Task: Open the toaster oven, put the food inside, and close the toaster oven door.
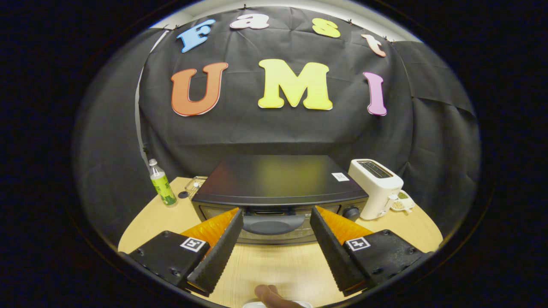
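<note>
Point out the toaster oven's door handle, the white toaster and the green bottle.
toaster oven door handle (274, 224): gripper view, middle of the handle, between the open fingers.
white toaster (376, 190): gripper view, its side wall.
green bottle (162, 188): gripper view, its label.

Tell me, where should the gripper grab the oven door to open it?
Probably the wide curved handle on the front of the toaster oven, near the door's top. Come straight from the front: the open gripper already faces it, one finger either side.
</note>
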Action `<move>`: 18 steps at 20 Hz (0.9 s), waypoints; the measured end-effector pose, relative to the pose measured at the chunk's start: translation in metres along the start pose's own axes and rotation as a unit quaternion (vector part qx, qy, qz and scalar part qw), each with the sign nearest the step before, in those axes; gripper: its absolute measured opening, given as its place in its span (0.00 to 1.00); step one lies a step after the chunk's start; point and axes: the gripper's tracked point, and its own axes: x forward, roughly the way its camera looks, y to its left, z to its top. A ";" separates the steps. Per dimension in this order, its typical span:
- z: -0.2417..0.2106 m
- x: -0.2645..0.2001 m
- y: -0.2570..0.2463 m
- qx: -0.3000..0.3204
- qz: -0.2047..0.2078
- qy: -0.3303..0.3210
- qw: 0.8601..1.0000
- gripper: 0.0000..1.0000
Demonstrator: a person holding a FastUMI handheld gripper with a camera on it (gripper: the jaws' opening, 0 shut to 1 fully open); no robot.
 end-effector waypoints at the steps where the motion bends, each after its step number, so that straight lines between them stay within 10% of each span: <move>1: 0.000 0.006 0.000 -0.005 -0.002 0.000 1.000 1.00; 18: -0.018 0.050 0.002 -0.002 0.014 0.007 1.000 1.00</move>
